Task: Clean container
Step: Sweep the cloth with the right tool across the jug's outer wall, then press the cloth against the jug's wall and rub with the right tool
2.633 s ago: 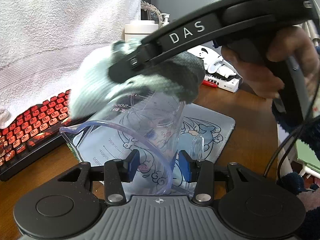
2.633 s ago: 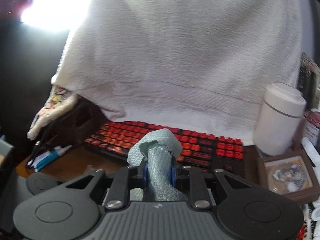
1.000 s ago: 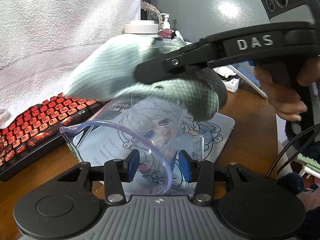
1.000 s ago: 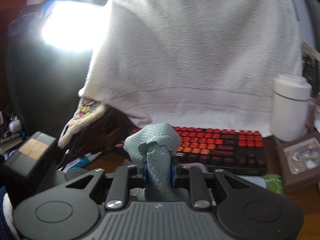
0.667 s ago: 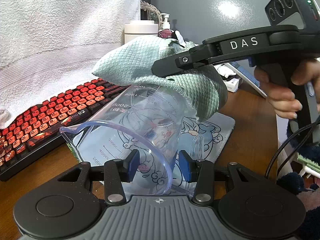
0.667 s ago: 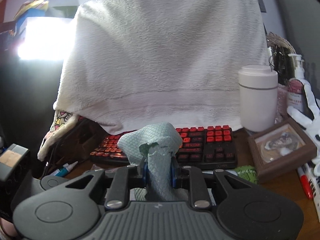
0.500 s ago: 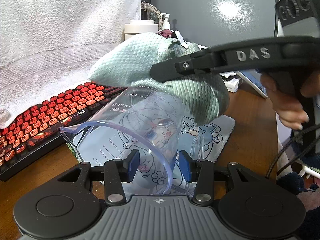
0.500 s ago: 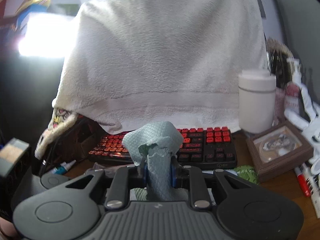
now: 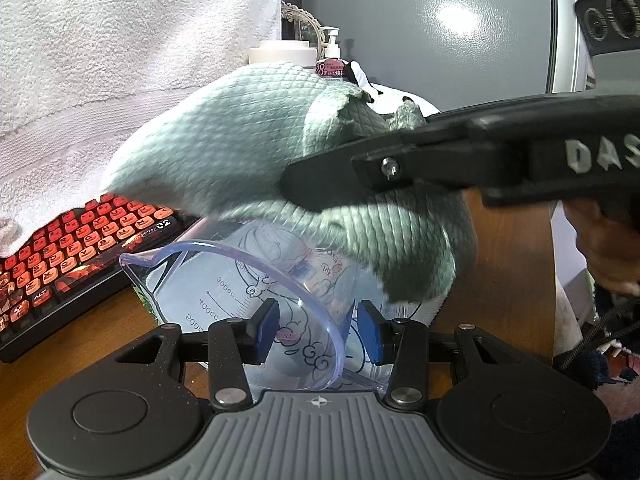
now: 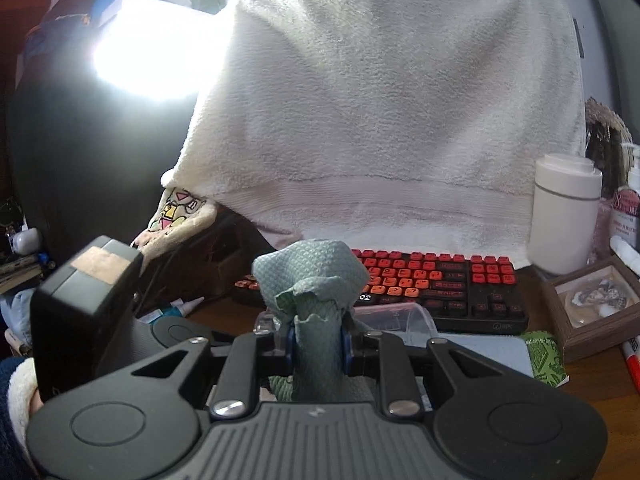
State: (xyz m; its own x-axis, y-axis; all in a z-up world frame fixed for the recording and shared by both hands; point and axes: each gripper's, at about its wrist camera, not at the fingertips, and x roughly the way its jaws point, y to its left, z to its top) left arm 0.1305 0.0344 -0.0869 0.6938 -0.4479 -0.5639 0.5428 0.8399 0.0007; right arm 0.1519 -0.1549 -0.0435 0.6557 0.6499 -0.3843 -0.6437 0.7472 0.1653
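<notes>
Above the tabletop (image 9: pixel 508 240), the left gripper (image 9: pixel 318 330) has its jaws closed on the tilted clear container (image 9: pixel 256 280), while the right gripper (image 10: pixel 319 346), jaws clamped on the green cloth (image 9: pixel 224 148), has drawn it rightward off the upturned base, suggesting outside wiping continues.

White towel (image 10: pixel 400 120) behind red-keyed keyboard (image 10: pixel 440 284) — white canister (image 10: pixel 564 216) beside.

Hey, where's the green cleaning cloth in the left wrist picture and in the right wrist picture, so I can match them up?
Left wrist view: the green cloth fills the centre, draped over the clear measuring cup, pinched by the right gripper coming in from the right.
Right wrist view: the cloth stands bunched at bottom centre, between the jaws.
Shared landmark: the red keyboard.
</notes>
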